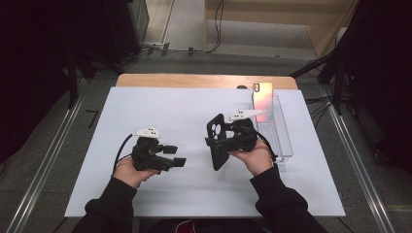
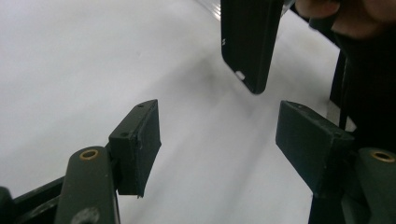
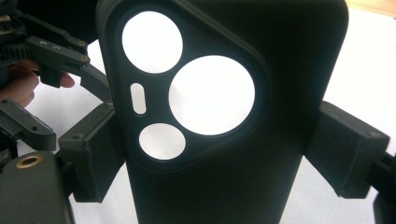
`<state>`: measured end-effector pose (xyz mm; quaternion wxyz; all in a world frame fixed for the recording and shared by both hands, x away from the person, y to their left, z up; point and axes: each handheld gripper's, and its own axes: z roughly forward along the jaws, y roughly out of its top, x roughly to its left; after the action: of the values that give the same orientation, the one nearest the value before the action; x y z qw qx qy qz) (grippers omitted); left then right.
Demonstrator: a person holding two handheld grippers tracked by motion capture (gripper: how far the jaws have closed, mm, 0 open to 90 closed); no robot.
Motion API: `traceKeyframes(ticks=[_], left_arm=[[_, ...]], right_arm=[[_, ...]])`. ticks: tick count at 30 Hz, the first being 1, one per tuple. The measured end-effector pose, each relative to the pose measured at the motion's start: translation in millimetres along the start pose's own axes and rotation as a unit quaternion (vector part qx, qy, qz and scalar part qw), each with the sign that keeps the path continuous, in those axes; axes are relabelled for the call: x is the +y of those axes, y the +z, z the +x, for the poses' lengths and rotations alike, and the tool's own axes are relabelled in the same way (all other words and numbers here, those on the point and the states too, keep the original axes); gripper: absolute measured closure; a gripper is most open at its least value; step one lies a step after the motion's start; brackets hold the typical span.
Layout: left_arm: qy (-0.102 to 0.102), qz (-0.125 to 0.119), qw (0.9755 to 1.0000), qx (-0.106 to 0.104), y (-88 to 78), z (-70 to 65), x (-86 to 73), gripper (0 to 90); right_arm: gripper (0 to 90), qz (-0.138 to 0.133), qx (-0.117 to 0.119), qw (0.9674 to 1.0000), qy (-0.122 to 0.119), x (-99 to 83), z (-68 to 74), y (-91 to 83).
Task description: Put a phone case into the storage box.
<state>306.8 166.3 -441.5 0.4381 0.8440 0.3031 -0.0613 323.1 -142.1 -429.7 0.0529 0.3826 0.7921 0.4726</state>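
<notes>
A black phone case [image 1: 217,141] with round camera cut-outs is held upright above the white mat, my right gripper [image 1: 226,141] shut on its sides. In the right gripper view the case [image 3: 233,56] stands between both pads [image 3: 91,156], cut-outs facing the camera. My left gripper [image 1: 176,155] hovers low over the mat, a short way left of the case, open with nothing in it. In the left gripper view its jaws [image 2: 217,140] stand wide apart and the case's lower end [image 2: 250,42] hangs ahead of them. A phone [image 1: 263,97] with a pink-orange sheen leans in a clear tray.
The clear tray [image 1: 284,141] lies along the right side of the white mat [image 1: 160,107], close behind my right hand. The mat covers a wooden table [image 1: 194,80]. Metal rails and dark equipment flank the table; cables run on the floor beyond.
</notes>
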Motion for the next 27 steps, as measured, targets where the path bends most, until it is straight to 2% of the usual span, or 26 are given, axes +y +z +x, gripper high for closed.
traceKeyframes(ticks=[9, 15, 27], left_arm=[[-0.009, 0.011, 0.9999, -0.001, -7.4, 6.4, -14.8, 31.0], [-0.011, 0.018, 0.9998, 0.004, -12.8, 11.1, -21.8, 31.0], [-0.013, 0.022, 0.9997, 0.003, -18.5, 13.4, -26.9, 30.9]], right_arm=[[11.6, -0.007, 0.007, 0.9999, -0.013, 5.8, -3.4, -11.4], [11.6, -0.013, 0.011, 0.9999, -0.002, 9.5, -8.8, -20.5], [11.7, -0.012, 0.003, 0.9999, -0.001, 20.5, -17.5, -44.6]])
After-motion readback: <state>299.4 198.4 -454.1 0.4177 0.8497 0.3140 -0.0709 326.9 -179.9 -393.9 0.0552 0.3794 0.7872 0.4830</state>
